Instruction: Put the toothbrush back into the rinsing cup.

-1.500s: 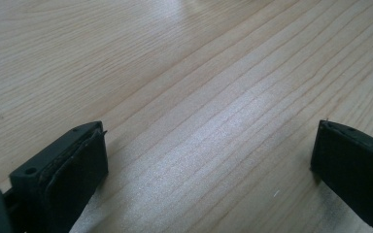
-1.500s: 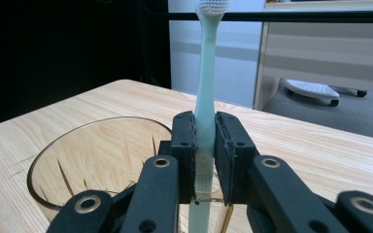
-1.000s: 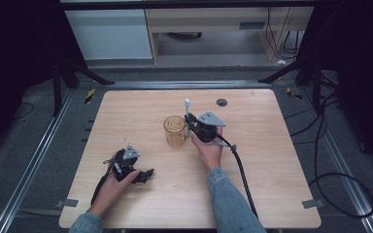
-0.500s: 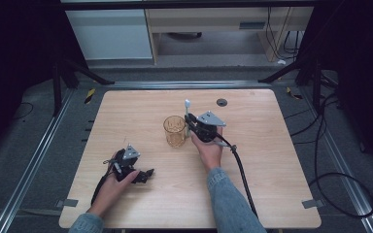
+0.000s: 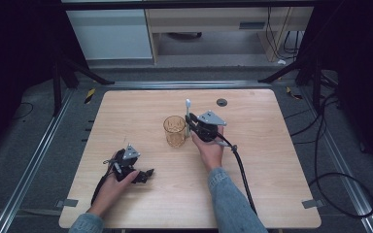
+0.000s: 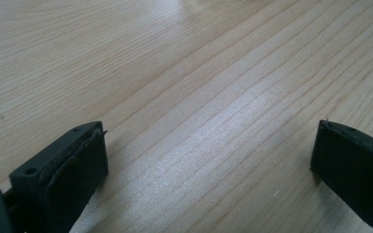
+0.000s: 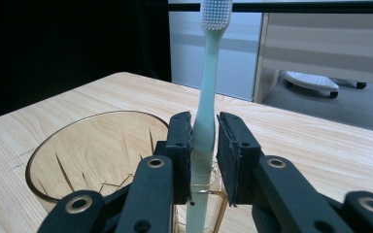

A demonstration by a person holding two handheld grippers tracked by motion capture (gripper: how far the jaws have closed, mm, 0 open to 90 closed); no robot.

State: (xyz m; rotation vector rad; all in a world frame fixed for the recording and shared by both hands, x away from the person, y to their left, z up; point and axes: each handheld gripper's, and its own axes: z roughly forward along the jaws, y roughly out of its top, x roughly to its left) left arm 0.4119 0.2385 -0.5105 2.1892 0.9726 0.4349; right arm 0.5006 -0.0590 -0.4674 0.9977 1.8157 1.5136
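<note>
A pale green toothbrush [image 7: 211, 58] stands upright, bristles on top, between the pads of my right gripper [image 7: 205, 145]. The jaws are shut on its handle and have just been opening a little. Its lower end drops past the near rim of an amber glass cup [image 7: 92, 145]; I cannot tell if it is inside. From above, the right gripper [image 5: 188, 119] sits just right of the cup [image 5: 175, 131] with the toothbrush [image 5: 187, 104] rising from it. My left gripper [image 5: 145, 174] rests low at the table's front left, jaws open [image 6: 209, 165] over bare wood.
A small dark round disc [image 5: 222, 102] lies near the far edge of the wooden table [image 5: 272, 184]. The right gripper's black cable [image 5: 240, 170] trails back across the table toward the front edge. Dark floor and metal rails surround the table.
</note>
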